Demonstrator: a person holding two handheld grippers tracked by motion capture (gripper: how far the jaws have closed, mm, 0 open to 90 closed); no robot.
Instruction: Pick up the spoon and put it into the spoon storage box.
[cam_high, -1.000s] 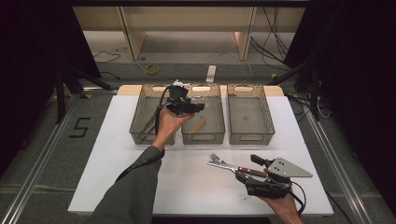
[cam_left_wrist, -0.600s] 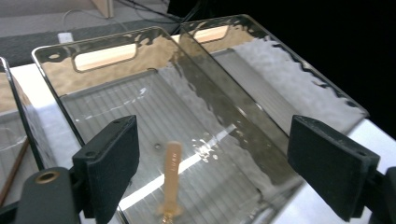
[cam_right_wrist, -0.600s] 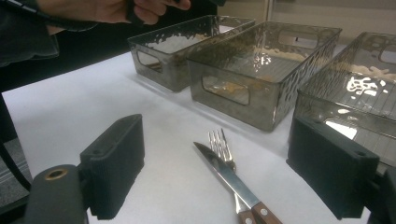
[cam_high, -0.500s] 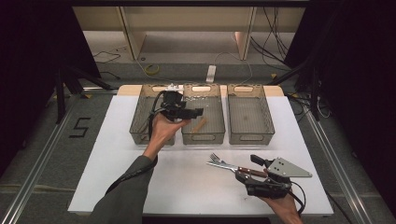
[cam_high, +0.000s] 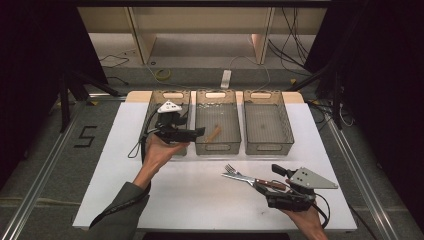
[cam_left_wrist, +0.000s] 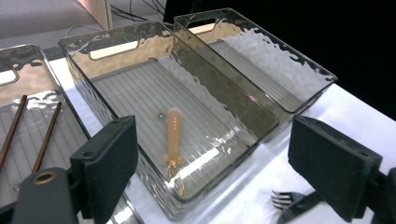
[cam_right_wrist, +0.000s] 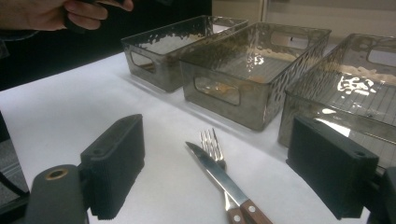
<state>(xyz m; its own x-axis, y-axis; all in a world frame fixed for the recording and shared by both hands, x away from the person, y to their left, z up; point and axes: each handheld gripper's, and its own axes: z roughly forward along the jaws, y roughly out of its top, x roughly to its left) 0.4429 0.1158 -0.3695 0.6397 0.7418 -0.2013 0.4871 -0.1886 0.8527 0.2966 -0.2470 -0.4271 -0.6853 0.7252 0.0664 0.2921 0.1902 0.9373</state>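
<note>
My left gripper (cam_high: 197, 131) hovers over the front of the left bin (cam_high: 156, 107) and points right. Its jaws have just been opening and stand open with nothing between them (cam_left_wrist: 210, 158). A wooden-handled utensil (cam_left_wrist: 173, 135) lies on the floor of the middle bin (cam_high: 218, 93). Two brown chopsticks (cam_left_wrist: 46, 133) lie in the left bin. Low at the front right, my right gripper (cam_high: 267, 182) rests open. A knife (cam_right_wrist: 219, 177) and a fork (cam_right_wrist: 211, 142) lie on the table between its jaws, and neither pad touches them.
The three translucent bins stand side by side at the back of the white table (cam_high: 200, 200); the right bin (cam_high: 287, 125) looks empty. A shelf unit and cables lie on the floor beyond the table. The fork's tines (cam_left_wrist: 282, 198) show near my left gripper's right jaw.
My left gripper has drawn back from above the bins toward the person and to the left. The right gripper, knife and fork have stayed put.
</note>
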